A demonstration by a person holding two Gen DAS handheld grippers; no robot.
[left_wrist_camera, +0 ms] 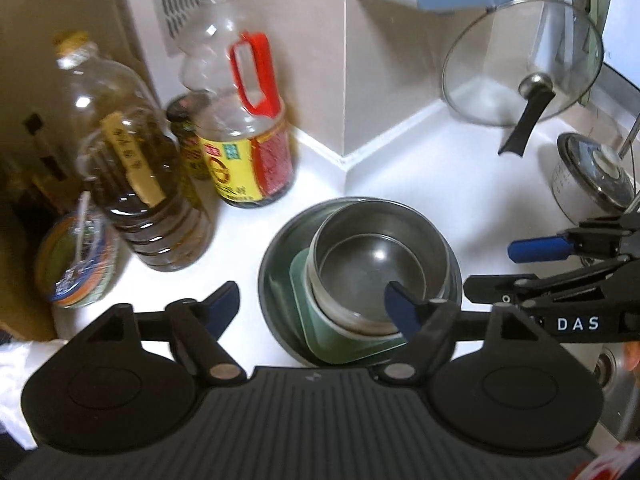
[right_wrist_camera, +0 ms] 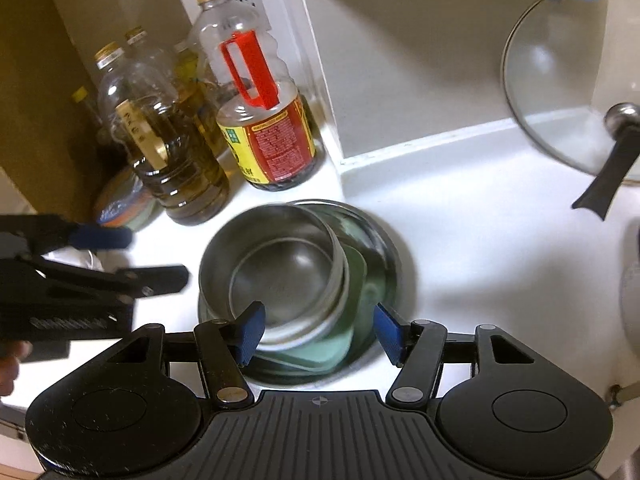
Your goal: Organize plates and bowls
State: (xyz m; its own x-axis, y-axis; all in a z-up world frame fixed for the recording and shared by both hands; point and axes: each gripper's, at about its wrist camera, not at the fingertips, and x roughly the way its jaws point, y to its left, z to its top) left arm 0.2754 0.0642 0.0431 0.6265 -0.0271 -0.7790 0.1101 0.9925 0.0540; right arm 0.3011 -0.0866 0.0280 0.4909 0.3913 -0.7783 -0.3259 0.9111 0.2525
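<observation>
Both tools stand wide apart and grip nothing: the left gripper [left_wrist_camera: 314, 302] hangs over the near-left side of the nested dishes, and the right gripper [right_wrist_camera: 318, 330] hangs above their near rim. The steel bowl [right_wrist_camera: 280, 268] sits on a green square plate [right_wrist_camera: 352, 280] inside a dark round dish [right_wrist_camera: 384, 248]. "DAS" reads on the right tool's body; farther back stand a red-handled bottle [left_wrist_camera: 248, 136] with a yellow-and-red label, an oil bottle [left_wrist_camera: 132, 168] and a glass lid [left_wrist_camera: 520, 60] against the wall, all on the white counter [left_wrist_camera: 420, 176].
</observation>
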